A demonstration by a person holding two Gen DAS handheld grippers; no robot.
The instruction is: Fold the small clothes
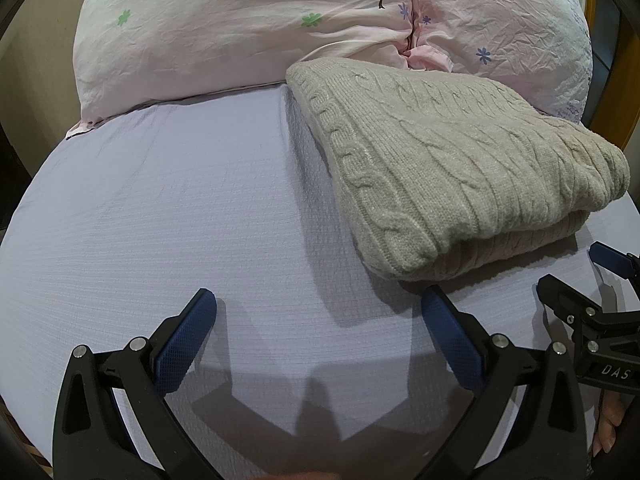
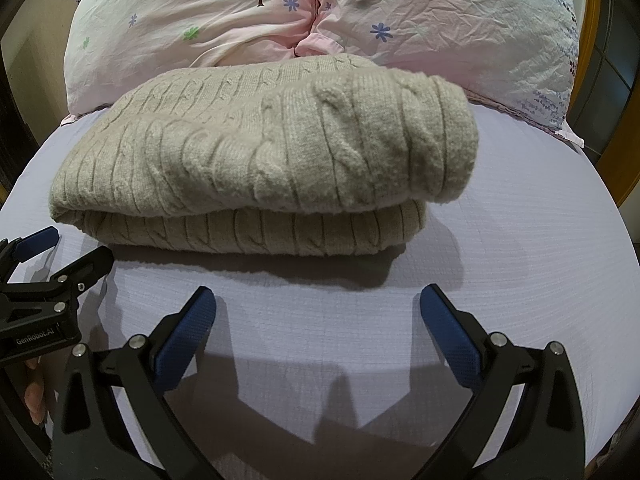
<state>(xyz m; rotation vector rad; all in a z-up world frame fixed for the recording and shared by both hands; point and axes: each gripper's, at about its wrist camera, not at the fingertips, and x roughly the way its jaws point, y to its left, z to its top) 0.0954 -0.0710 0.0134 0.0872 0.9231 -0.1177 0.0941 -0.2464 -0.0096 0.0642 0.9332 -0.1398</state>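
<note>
A beige cable-knit sweater (image 1: 452, 168) lies folded in a thick stack on the lavender bed sheet (image 1: 180, 208). In the left wrist view it sits ahead and to the right. In the right wrist view the sweater (image 2: 264, 156) lies straight ahead, its top layer bulging over the lower one. My left gripper (image 1: 318, 308) is open and empty above the sheet, just short of the sweater's near left corner. My right gripper (image 2: 318, 306) is open and empty, a short way in front of the sweater's near edge. Each gripper shows at the edge of the other's view.
Two pink floral pillows (image 1: 248, 28) lie behind the sweater at the head of the bed, touching its far edge. A wooden frame (image 2: 592, 60) stands at the far right. Bare sheet (image 2: 540, 240) lies left and right of the sweater.
</note>
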